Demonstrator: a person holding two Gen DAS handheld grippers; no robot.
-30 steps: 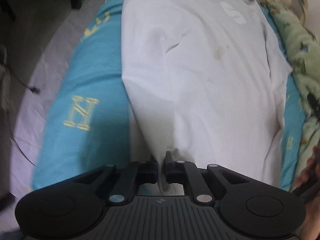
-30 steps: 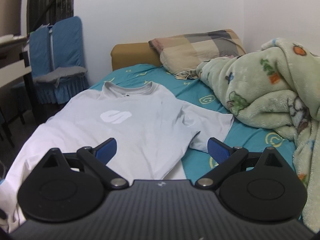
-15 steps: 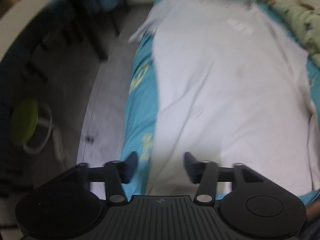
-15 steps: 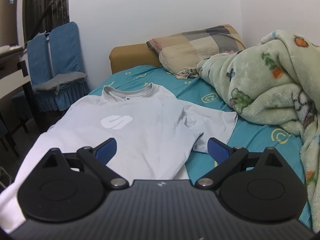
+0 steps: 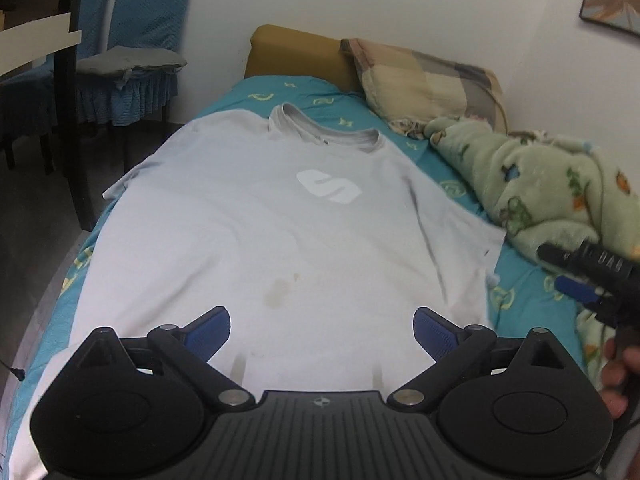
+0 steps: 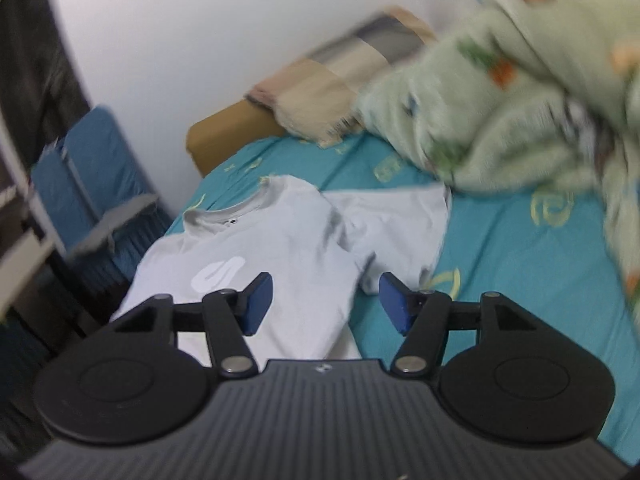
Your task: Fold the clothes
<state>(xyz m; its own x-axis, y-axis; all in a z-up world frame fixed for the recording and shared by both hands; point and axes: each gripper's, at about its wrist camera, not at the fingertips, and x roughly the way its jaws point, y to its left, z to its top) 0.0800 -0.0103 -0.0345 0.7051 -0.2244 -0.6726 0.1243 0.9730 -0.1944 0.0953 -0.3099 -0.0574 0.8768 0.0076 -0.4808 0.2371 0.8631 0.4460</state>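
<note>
While the bed (image 5: 256, 92), covered with a teal sheet printed in yellow, fills most of both views, a light grey T-shirt (image 5: 280, 240) is seen spread flat along it, collar toward the far headboard and a white logo on the chest. A green patterned blanket (image 5: 552, 184) is heaped along the right side of the bed, and a checked pillow (image 5: 424, 80) is propped at the far right against the wall. A blue-covered chair (image 5: 132, 40) is placed on the floor to the far left. The left gripper (image 5: 322, 330) is held over the near hem of the shirt; its jaws have just been opening and are spread wide, with nothing gripped and the cloth lying below them. The right gripper (image 6: 326, 302) is held over the shirt's right side near the sleeve; its jaws have just been closing, are still parted, and no cloth is pinched between them. A small brownish stain (image 5: 278, 290) is visible on the shirt's lower front.
</note>
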